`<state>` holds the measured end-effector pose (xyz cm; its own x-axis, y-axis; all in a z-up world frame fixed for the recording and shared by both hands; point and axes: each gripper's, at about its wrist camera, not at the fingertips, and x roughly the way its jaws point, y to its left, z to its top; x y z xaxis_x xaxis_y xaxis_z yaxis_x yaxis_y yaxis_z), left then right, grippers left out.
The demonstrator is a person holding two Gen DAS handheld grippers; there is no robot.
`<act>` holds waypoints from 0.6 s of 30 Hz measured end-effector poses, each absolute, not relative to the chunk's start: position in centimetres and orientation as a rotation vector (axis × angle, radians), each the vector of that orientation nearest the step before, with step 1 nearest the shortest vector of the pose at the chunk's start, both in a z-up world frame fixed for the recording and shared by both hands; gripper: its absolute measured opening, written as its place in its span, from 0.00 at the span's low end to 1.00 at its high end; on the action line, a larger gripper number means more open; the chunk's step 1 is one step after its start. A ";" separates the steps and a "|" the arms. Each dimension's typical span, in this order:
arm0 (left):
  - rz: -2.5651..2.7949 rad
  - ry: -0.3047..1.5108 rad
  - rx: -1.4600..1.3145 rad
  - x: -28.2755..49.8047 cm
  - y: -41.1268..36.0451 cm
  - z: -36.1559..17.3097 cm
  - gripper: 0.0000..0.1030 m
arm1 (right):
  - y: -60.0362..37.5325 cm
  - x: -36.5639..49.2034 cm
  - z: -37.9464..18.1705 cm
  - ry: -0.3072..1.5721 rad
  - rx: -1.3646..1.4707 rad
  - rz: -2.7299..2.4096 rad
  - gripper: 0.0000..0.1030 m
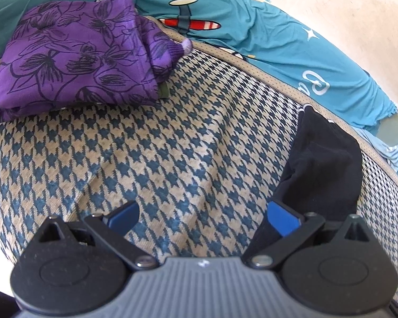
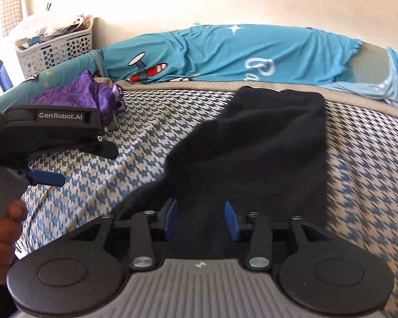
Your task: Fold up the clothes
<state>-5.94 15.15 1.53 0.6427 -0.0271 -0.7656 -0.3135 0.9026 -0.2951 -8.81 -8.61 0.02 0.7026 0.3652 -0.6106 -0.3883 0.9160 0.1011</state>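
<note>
Between your right gripper (image 2: 201,218) pads, black garment (image 2: 252,153) sits ungripped, jaws partly open — left gripper (image 1: 203,216) wide, empty; cloth could slump, fold undone.

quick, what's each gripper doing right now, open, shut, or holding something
Left gripper: open, holding nothing.
Right gripper: jaws partly open around the black garment, pads not pressing it.

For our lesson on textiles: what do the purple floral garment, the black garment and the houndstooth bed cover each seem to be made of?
Purple floral garment: thin, smooth printed fabric, perhaps cotton jersey; slight sheen and a stitched seam.
Black garment: soft matte knit, maybe fleece or jersey; no shine, and it hangs limp.
Houndstooth bed cover: thicker textured weave or knit; fine ribs show through the pattern.
</note>
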 end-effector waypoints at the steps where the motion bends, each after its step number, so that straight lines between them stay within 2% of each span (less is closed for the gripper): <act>1: 0.162 0.866 -0.414 -5.9 14.8 1.4 1.00 | -9.3 -9.2 0.0 0.676 -0.028 0.410 0.39; 18: 0.192 0.929 -0.295 -6.3 13.3 -0.5 1.00 | -17.6 -13.8 -0.1 0.814 0.107 0.275 0.43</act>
